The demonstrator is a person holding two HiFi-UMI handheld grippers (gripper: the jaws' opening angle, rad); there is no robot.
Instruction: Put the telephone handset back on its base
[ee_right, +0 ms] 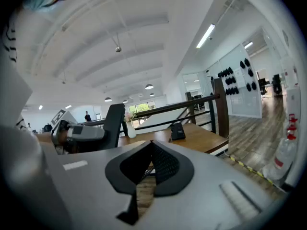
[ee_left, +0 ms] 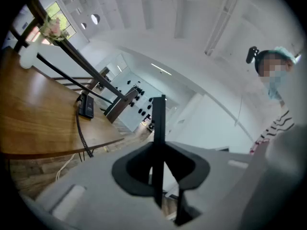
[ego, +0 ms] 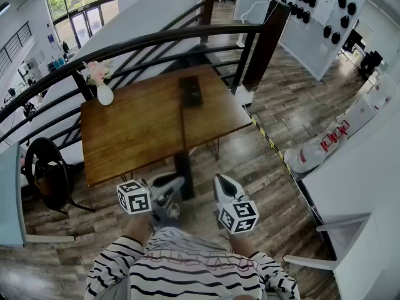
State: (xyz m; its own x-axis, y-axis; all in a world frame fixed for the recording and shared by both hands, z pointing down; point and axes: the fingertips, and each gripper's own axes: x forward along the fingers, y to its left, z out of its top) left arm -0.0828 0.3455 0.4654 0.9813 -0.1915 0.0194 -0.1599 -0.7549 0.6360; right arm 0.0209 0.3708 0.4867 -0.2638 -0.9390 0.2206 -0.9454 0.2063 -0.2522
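The black telephone base (ego: 191, 91) lies near the far edge of the wooden table (ego: 134, 133), and it also shows as the base (ee_left: 87, 106) and the base (ee_right: 178, 131). A coiled cord (ee_left: 81, 135) runs from it over the table's near edge. My left gripper (ego: 177, 183) is held in front of the table, shut on the black handset (ego: 184, 175), which stands upright as a thin dark slab (ee_left: 158, 116) between the jaws. The right gripper view shows that handset (ee_right: 113, 123) from the side. My right gripper (ego: 222, 181) hangs beside it, shut and empty, its tips (ee_right: 152, 145) meeting.
A white vase with pink flowers (ego: 103, 91) stands at the table's far left corner. A dark railing (ego: 156, 39) and a brown post (ego: 265, 42) run behind the table. A black chair (ego: 47, 174) stands on the left. Wooden floor lies to the right.
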